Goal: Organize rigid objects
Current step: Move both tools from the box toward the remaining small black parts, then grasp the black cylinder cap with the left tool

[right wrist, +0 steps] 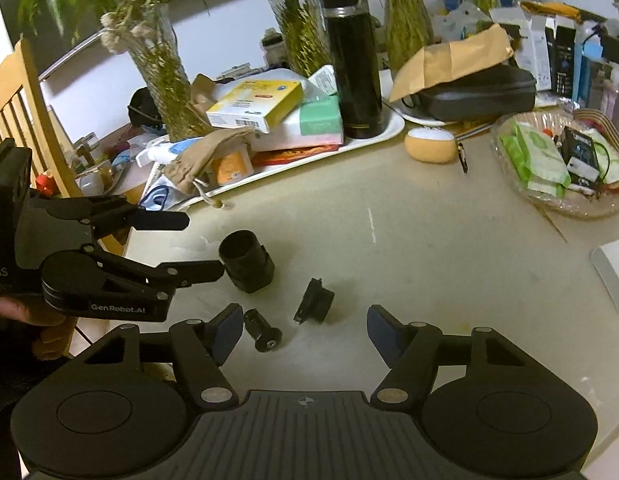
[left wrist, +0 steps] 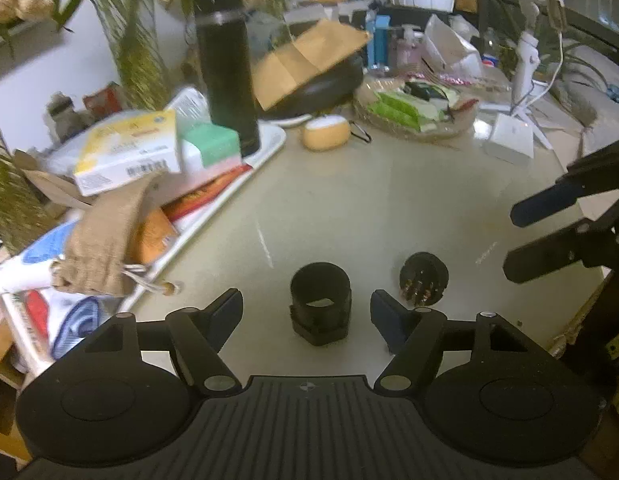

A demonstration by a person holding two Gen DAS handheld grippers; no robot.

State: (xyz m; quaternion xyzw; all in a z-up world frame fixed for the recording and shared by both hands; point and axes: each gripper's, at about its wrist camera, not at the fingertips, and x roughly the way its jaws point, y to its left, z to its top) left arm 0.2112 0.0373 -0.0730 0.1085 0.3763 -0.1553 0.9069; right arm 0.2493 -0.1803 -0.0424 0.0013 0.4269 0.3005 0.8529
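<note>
"GenRobot.AI" is printed in pale letters on the side of the left gripper (right wrist: 197, 246), as the right wrist view shows it; a hand (right wrist: 37, 320) holds it from below. No other writing can be read; the yellow box (left wrist: 129, 152) shows only a barcode.

Three black plastic parts lie on the smooth beige table (left wrist: 389, 208). The sleeve (left wrist: 320, 302), a hollow cylinder on a squarish base, stands nearly upright with its open mouth up, between the left gripper's (left wrist: 307, 312) spread jaws and touching neither pad. In the right wrist view the sleeve (right wrist: 247, 266) leans slightly, just past the tip of the lower left finger.

The plug (left wrist: 423, 278), round with gold pins facing the left camera, lies beyond the right-hand jaw of the left gripper. In the right view the plug (right wrist: 314, 302) is between the right gripper's (right wrist: 305, 326) spread jaws, clear of both, its long axis running up and to the right.

The cap (right wrist: 263, 330), a short ribbed cylinder with a small hole in its end, lies just beside the left-hand pad of the right gripper, its axis running down and to the right. Whether it touches the pad cannot be told.

The right gripper's fingers (left wrist: 549, 200) show at the right edge of the left view, apart.
</note>
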